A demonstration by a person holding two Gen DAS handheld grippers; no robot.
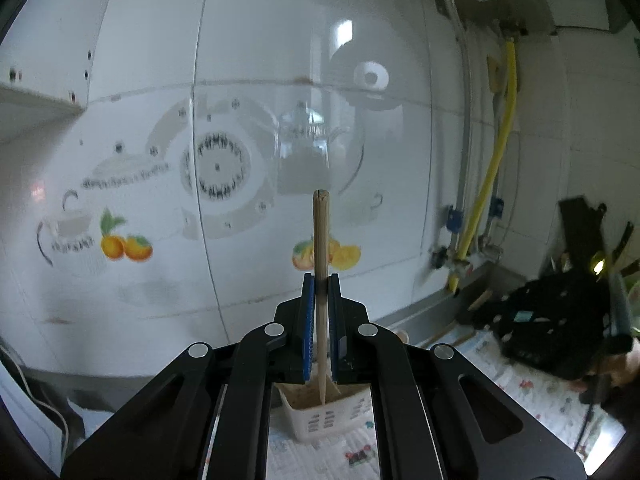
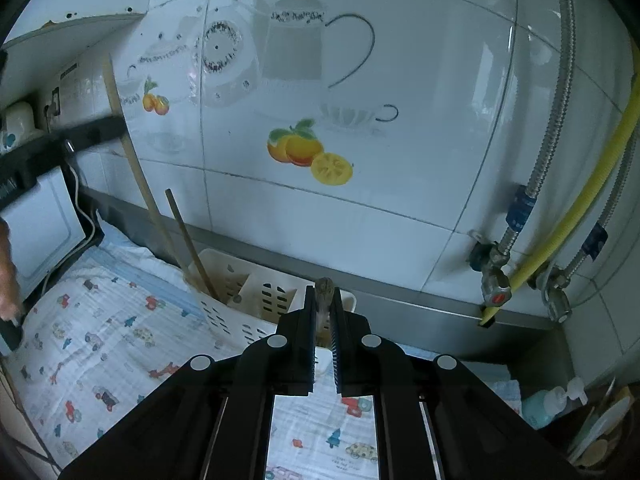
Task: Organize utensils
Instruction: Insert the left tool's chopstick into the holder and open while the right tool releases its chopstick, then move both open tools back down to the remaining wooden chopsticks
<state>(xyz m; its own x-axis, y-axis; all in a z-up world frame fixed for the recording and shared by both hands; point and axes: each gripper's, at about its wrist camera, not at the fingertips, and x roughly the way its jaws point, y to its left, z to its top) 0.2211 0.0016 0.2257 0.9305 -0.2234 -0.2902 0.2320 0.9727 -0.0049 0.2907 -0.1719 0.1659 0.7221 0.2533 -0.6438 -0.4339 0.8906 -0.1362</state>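
While the left hand-held gripper (image 1: 321,280) clamps an upright wooden chopstick (image 1: 321,240) above the white utensil basket (image 1: 320,420), only the right view shows the right hand-held gripper (image 2: 323,292) pinching a wooden tip (image 2: 323,286)

I'm looking along my left gripper (image 1: 321,292), and its blue-padded jaws are clamping a wooden chopstick (image 1: 321,240) that's standing upright at the centre of the frame, blunt end up, tapered tip pointing down. Below that tip, at the bottom centre, a white slotted utensil basket (image 1: 320,424) is sitting on a cloth printed with little cars (image 1: 532,392). Behind everything, the white tiled wall (image 1: 280,60) is filling most of the picture, showing teapot and orange decals. At the right, a yellow hose (image 1: 492,168) is running down the wall, and lower right my other gripper (image 1: 560,320) is showing as a dark blur over the cloth.
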